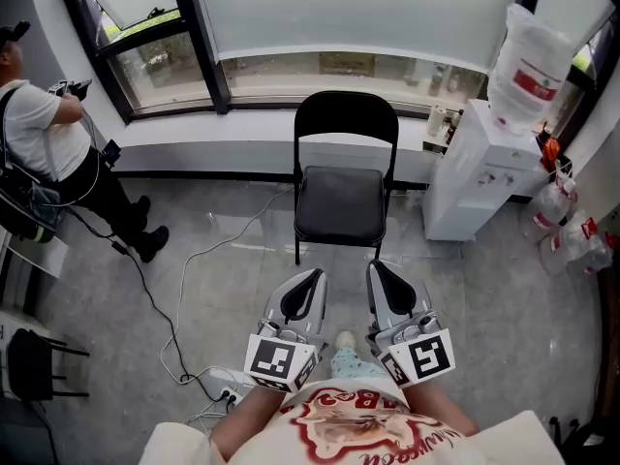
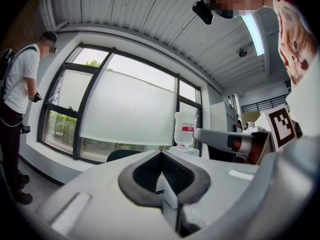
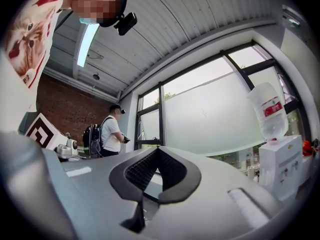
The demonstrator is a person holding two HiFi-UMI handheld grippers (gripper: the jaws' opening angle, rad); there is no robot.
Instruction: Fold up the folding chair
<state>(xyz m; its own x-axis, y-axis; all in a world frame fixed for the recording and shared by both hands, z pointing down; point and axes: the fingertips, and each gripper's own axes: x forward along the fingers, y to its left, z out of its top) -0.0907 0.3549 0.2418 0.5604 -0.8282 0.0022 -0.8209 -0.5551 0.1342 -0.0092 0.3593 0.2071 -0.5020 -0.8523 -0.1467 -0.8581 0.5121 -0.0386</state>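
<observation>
Approach step: folding chair point(image 1: 346, 177) stands unfolded at frame centre, clear of left gripper point(image 1: 312, 277) and right gripper point(image 1: 376, 267), both closed, apparently empty; next, open jaws onto the seat edge.

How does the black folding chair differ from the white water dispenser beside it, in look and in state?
The folding chair is black with a thin frame; the water dispenser is a white box. The chair's seat is down and bare; the dispenser carries a water bottle on top. The chair stands in the middle of the head view; the dispenser stands to its right. Both stand on the grey floor before the window.
</observation>
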